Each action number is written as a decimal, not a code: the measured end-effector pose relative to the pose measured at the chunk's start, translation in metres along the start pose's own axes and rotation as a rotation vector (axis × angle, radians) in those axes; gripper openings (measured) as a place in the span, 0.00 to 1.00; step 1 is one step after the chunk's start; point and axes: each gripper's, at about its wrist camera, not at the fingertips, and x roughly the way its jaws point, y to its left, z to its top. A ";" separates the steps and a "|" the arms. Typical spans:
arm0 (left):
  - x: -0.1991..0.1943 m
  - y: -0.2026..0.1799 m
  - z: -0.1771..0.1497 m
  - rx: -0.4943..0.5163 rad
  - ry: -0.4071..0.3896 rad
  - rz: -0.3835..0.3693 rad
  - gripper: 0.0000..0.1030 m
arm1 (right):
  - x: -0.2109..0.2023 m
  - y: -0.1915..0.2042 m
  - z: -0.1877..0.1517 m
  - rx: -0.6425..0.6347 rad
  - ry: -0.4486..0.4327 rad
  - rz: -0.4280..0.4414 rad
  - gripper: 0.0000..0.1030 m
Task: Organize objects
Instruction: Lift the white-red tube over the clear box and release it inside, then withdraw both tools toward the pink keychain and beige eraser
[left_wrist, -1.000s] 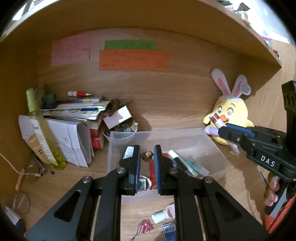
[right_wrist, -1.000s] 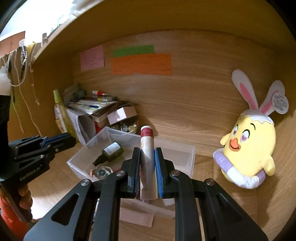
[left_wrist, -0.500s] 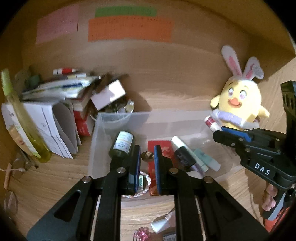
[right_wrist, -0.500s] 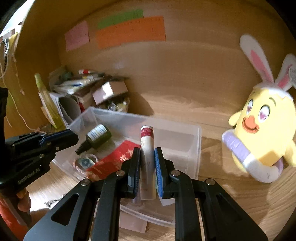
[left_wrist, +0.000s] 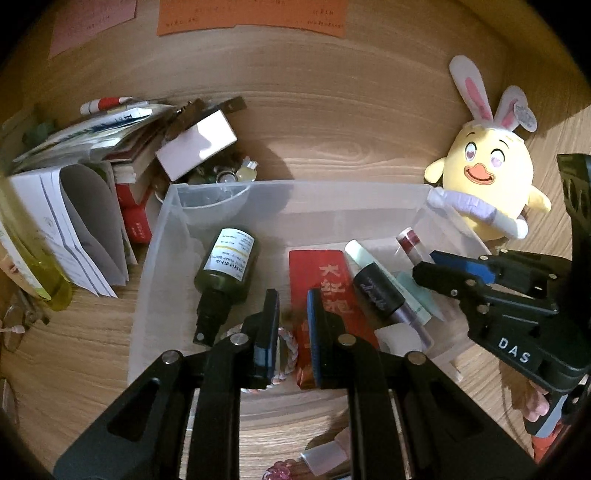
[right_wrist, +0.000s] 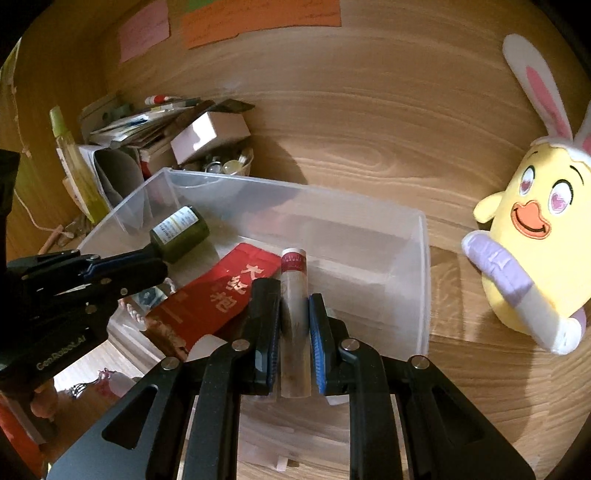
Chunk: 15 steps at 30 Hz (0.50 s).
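Observation:
A clear plastic bin (left_wrist: 332, 192) (right_wrist: 421, 258) stands on the wooden desk. In it lie a dark green bottle (left_wrist: 225, 266) (right_wrist: 181, 232), a red packet (left_wrist: 325, 284) (right_wrist: 221, 291), a black-capped tube (left_wrist: 376, 291) and a braided cord (left_wrist: 290, 343). My right gripper (right_wrist: 293, 306) is shut on a white tube with a red cap (right_wrist: 293, 280) and holds it over the bin's right part; the tube's tip shows in the left wrist view (left_wrist: 408, 240). My left gripper (left_wrist: 291, 314) is over the bin's front with its jaws slightly apart, holding nothing.
A yellow chick plush with rabbit ears (left_wrist: 487, 184) (right_wrist: 535, 236) sits right of the bin. Stacked books, papers and a small box (left_wrist: 195, 142) pile up at the left, with a yellow-green bottle (right_wrist: 74, 155). Small items (left_wrist: 325, 458) lie in front of the bin.
Both grippers have moved forward and lower, over the bin. The right gripper has carried the tube from in front of the bin to inside its rim.

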 end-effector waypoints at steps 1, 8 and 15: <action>0.000 0.000 0.000 0.000 -0.003 0.001 0.13 | 0.001 0.000 0.000 0.001 0.003 0.003 0.14; -0.006 -0.003 -0.001 0.000 -0.010 -0.006 0.26 | -0.009 0.002 0.001 0.012 -0.011 0.013 0.19; -0.037 -0.007 -0.002 0.018 -0.080 0.010 0.51 | -0.041 0.011 0.002 0.006 -0.087 0.027 0.42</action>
